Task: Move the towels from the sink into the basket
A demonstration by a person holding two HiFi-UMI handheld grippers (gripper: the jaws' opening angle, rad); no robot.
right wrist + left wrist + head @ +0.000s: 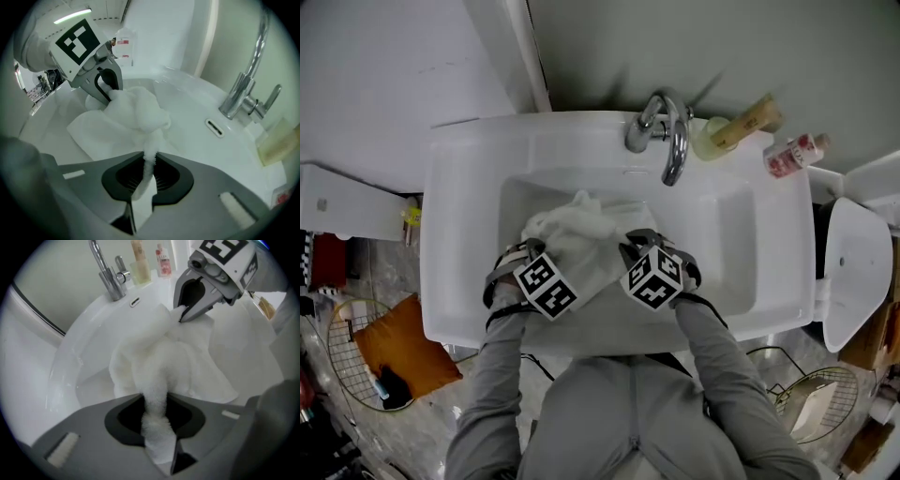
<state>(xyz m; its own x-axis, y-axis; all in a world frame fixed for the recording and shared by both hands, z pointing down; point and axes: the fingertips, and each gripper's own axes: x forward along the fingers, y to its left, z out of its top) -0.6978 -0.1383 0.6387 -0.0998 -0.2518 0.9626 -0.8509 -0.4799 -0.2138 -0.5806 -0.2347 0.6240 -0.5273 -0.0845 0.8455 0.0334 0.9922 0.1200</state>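
- The left gripper (155,404) is being pointed steeply down into the sink (731,234), its jaws being pressed narrow on a bunched fold of the white towel (572,230).
- The right gripper (149,161) is being angled down too, its jaws being clamped nearly together on a thin fold of that towel.
- The towel is being held over the basin's middle, at 6 o'clock of the faucet (670,141).
- Grey-sleeved forearms (487,375) are being reached in from 6 o'clock.

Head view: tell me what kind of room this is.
Most likely a bathroom: a white sink with a chrome faucet, a towel in its basin, toiletry bottles on the ledge.
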